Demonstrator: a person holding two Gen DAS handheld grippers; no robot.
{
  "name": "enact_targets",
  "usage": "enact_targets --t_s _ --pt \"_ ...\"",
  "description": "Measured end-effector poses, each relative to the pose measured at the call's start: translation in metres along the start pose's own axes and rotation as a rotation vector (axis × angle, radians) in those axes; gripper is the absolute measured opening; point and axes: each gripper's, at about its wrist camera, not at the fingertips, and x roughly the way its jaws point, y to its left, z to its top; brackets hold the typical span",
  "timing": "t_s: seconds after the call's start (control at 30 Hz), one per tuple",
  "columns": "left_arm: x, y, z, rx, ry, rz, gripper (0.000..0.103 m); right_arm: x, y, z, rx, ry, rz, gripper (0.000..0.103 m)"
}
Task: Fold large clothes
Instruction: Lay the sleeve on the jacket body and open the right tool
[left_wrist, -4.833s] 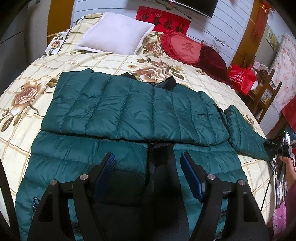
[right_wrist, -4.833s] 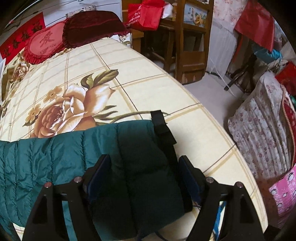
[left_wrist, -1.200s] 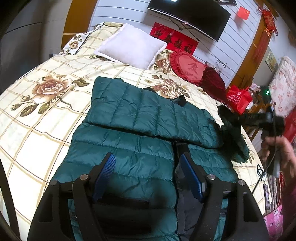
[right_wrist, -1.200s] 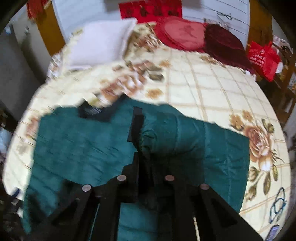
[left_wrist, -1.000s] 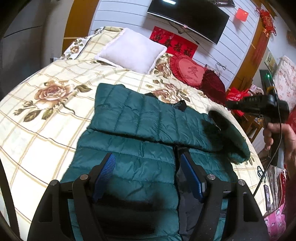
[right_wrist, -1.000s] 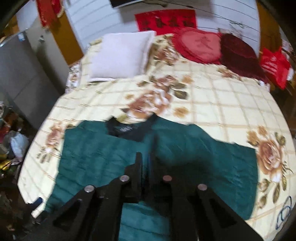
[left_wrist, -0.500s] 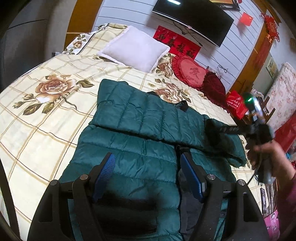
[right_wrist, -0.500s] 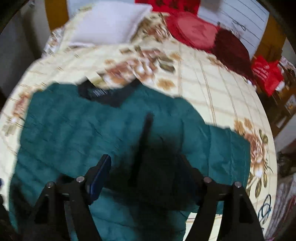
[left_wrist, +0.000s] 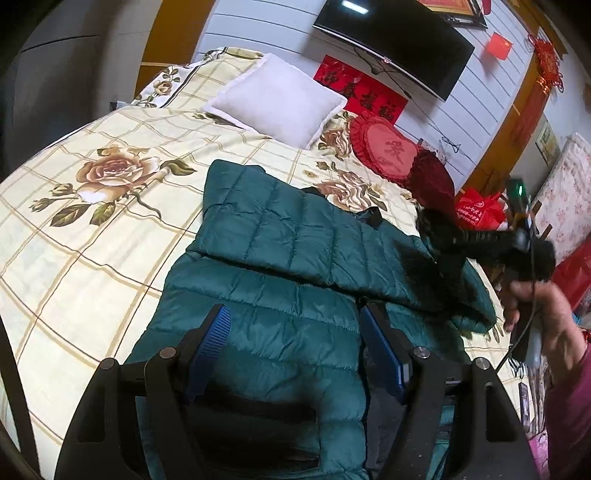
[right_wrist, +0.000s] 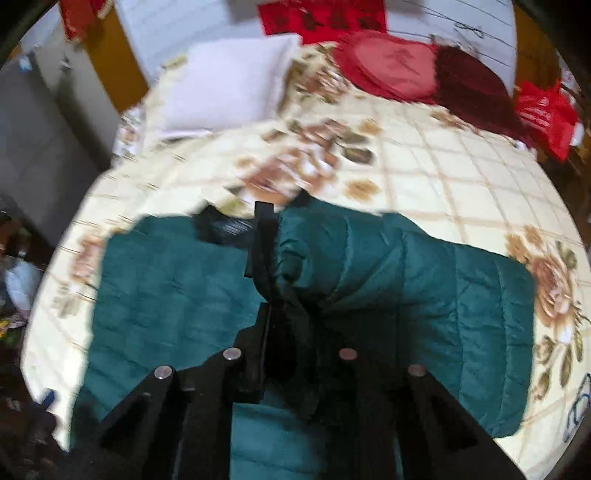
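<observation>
A green jacket (left_wrist: 280, 258) lies on a bed (left_wrist: 74, 236) covered with a cream, rose-printed sheet. 1 white pillow (left_wrist: 277, 99) and 2 red cushions (left_wrist: 388, 155) sit at the head. A TV (left_wrist: 395, 37) and a red banner (left_wrist: 360, 92) hang on the white slatted wall.

The left gripper (left_wrist: 295, 347) hovers over the jacket's lower part, fingers apart. The right gripper (right_wrist: 291, 332) has its fingers together, clamped on a sleeve (right_wrist: 388, 280) lifted over the jacket body.
</observation>
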Motion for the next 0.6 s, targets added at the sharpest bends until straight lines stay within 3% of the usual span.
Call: enact_targets --t_s 0.27,0.6 --pt "-0.005 0.005 0.001 0.006 -0.007 0.003 0.055 0.029 0.088 0.013 -0.056 -0.005 0.148 0.018" --pt "-0.007 0.022 0.006 -0.008 -0.018 0.025 0.055 0.080 0.137 0.003 -0.078 0.066 0.223 0.018"
